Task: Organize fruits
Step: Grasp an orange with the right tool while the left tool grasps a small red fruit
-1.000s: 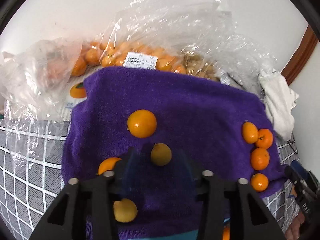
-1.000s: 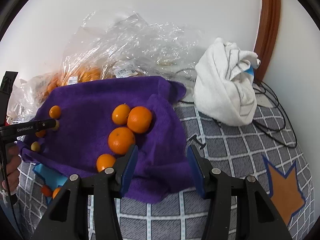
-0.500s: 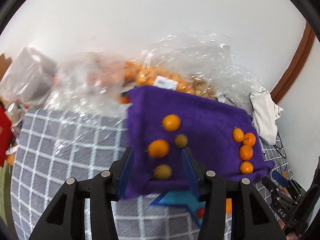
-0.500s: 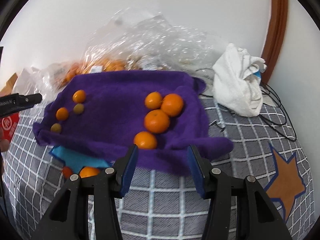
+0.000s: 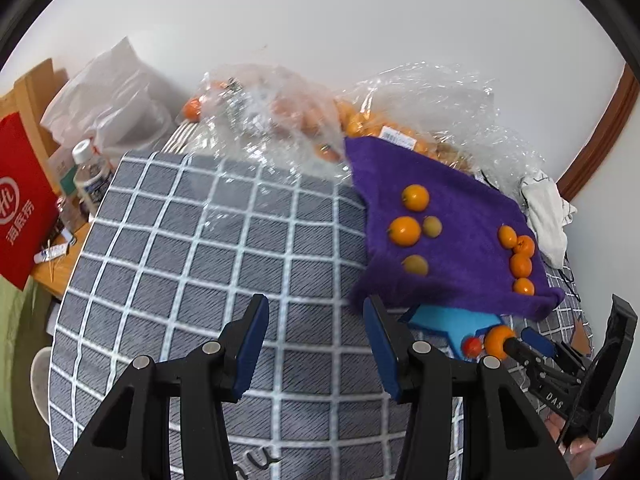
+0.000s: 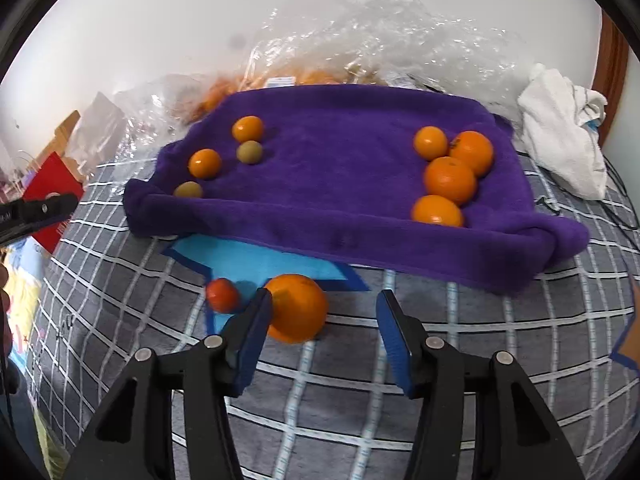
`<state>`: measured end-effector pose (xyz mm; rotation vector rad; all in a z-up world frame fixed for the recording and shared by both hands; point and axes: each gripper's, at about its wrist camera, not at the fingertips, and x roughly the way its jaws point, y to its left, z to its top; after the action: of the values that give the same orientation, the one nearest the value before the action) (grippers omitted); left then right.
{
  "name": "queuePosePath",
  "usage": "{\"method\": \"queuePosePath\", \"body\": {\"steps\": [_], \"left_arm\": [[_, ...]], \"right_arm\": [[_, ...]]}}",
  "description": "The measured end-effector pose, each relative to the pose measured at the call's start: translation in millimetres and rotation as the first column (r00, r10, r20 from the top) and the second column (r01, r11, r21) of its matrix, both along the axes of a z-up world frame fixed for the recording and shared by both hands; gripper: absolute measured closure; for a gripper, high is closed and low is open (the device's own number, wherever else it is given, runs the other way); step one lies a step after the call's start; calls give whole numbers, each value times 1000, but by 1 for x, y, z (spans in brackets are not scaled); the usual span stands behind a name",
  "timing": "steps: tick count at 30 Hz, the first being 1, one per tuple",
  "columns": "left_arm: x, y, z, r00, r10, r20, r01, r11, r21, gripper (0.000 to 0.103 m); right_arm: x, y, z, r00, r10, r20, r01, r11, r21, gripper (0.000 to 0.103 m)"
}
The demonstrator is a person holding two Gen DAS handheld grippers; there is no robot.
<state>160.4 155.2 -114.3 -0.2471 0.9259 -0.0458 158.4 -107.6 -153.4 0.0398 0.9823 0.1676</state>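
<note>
On the checked grey cloth (image 6: 460, 360), near the plush purple towel's (image 6: 340, 160) front edge: a small red fruit (image 6: 222, 295), then a round orange (image 6: 298, 308) just inside the right gripper's (image 6: 324, 336) opening jaws, unpinched; left gripper (image 5: 314, 344) spread, empty.

You are working in a home, most likely a bedroom: a grey checked bedspread (image 5: 208, 248) fills the view against a plain white wall (image 5: 320, 20). Supermarket bags of oranges (image 5: 360, 120), a crumpled white cloth (image 6: 560, 128) and a water bottle (image 5: 90, 172) sit around it.
</note>
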Motion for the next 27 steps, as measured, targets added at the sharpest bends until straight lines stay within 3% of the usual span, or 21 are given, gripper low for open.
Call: {"method": "queuePosePath", "body": {"steps": [12, 17, 27], "left_arm": [[-5, -3, -14, 1000, -9, -28, 8, 1000, -22, 56], [-3, -11, -19, 999, -22, -45, 21, 1000, -17, 56], [7, -52, -31, 991, -115, -61, 112, 992, -49, 56]], "right_arm": [[6, 16, -15, 995, 72, -63, -68, 996, 58, 51], [10, 18, -19, 994, 89, -67, -81, 991, 104, 72], [-11, -27, -2, 1000, -14, -22, 14, 1000, -12, 72]]}}
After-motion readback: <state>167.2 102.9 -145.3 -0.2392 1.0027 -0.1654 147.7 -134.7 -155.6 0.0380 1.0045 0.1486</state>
